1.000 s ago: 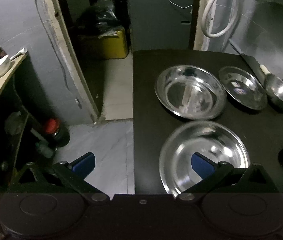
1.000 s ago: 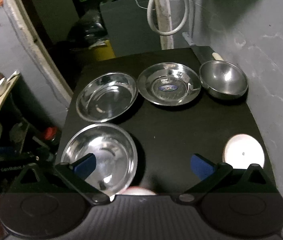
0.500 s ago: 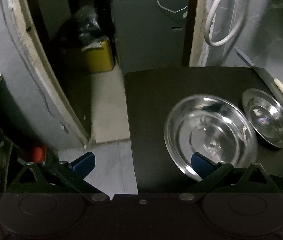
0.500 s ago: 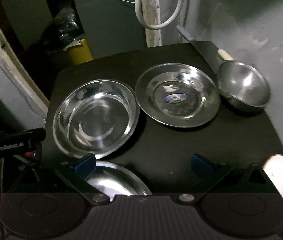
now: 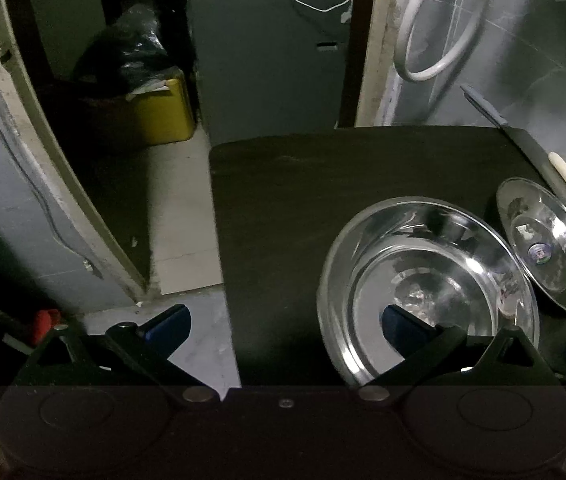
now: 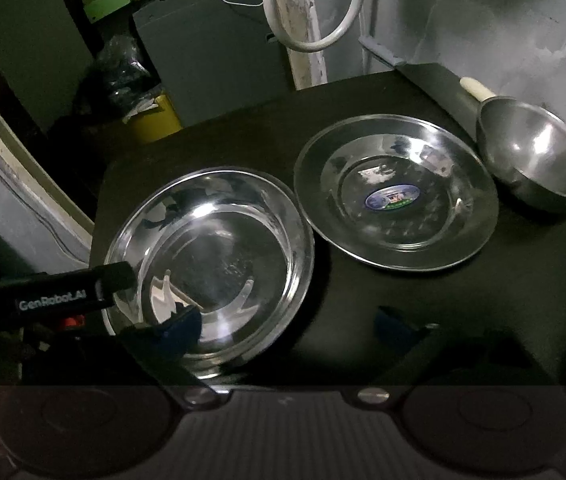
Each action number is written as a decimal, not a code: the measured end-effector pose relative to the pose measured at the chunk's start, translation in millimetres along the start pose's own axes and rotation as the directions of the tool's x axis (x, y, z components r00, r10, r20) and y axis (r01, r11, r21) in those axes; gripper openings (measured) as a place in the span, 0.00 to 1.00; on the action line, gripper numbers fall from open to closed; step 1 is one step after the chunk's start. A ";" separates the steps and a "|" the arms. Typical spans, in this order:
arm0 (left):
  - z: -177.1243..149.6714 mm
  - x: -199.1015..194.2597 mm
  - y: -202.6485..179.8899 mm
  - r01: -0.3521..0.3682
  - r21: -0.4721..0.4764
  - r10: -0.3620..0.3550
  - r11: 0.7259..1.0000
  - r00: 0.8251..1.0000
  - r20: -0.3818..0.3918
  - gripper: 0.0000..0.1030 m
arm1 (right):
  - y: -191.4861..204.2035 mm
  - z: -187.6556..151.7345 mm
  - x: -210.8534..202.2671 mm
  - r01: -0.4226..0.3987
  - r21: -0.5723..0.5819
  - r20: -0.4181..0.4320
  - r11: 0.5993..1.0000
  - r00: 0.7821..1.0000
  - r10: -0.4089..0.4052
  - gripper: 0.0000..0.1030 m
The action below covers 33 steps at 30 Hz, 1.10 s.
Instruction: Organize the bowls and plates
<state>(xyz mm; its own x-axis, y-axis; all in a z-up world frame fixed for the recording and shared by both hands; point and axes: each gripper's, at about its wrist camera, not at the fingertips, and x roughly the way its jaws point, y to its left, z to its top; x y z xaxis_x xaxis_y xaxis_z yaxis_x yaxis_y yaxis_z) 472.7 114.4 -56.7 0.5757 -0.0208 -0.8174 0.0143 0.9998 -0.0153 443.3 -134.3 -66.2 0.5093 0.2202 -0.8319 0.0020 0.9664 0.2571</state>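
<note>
Both cameras sit lower and closer to the desk (image 6: 363, 280) than a second ago. In the left wrist view the near steel bowl seen earlier at the bottom has gone out of frame; the deep steel dish (image 5: 427, 288) that stood farther back now fills the lower right. The left gripper (image 5: 287, 324) has its fingers (image 5: 403, 322) spread wide, nothing between them: the right pad hangs over the dish's near inner wall, the left pad over the floor beyond the desk edge; contact with the dish cannot be judged. In the right wrist view the near bowl has likewise dropped out, and the white round object at the right is reduced to a sliver at the frame edge. The right gripper (image 6: 287, 326) is narrowing its fingers from their widest, with nothing pinched; the left pad overlaps the near rim of the deep steel dish (image 6: 211, 264), the right pad is over bare desk. The flat plate (image 6: 397, 192) with a sticker at its centre lies just beside the dish, rims close or touching, not resolvable. The small bowl (image 6: 539, 156) stands at the far right near the wall, with a pale handle behind it, partly hidden. The body of the left gripper enters at left, over the dish's rim. Lighting is dim; the right pad is nearly lost against the desk.
</note>
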 end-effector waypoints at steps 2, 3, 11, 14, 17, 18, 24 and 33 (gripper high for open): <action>-1.5 3.2 -0.6 0.011 -0.013 -0.011 1.000 1.000 -0.004 0.92 | 0.1 -0.6 2.3 -0.005 0.005 0.001 1.000 1.000 0.005 0.81; -1.1 5.0 -0.5 0.023 -0.020 -0.023 1.000 1.000 -0.009 0.87 | -0.1 -0.5 4.2 -0.008 0.011 -0.001 1.000 1.000 0.008 0.80; -2.2 9.7 -3.6 0.099 -0.026 -0.100 0.995 0.995 -0.027 0.56 | 1.9 0.0 10.8 -0.044 0.050 -0.003 0.998 0.999 0.044 0.62; -2.5 13.0 -2.6 0.128 -0.048 -0.130 0.991 0.991 -0.041 0.43 | 1.9 -1.8 11.9 -0.061 0.067 -0.010 0.996 0.998 0.062 0.53; -3.0 13.0 -3.7 0.124 -0.042 -0.126 0.991 0.991 -0.039 0.40 | 0.6 -3.9 13.4 -0.077 0.089 -0.015 0.993 0.997 0.079 0.48; -3.0 12.8 -4.0 0.124 -0.039 -0.126 0.991 0.991 -0.039 0.36 | 0.9 -4.2 13.7 -0.079 0.093 -0.014 0.992 0.997 0.081 0.45; -5.2 11.5 -4.3 0.144 -0.038 -0.145 0.989 0.989 -0.039 0.23 | -1.6 -7.6 12.3 -0.079 0.113 -0.001 0.990 0.997 0.080 0.30; -7.7 -3.9 -4.8 0.122 -0.009 -0.122 0.992 0.992 -0.010 0.20 | -5.8 -10.7 1.8 -0.128 0.109 0.035 0.986 0.992 0.125 0.26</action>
<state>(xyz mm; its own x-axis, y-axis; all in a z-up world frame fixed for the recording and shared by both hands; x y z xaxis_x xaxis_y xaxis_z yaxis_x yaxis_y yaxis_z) 464.1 109.8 -57.8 0.5617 -0.1427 -0.8149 0.0774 0.9898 -0.1200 435.0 -138.0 -74.4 0.5350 0.3342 -0.7759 0.0310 0.9101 0.4133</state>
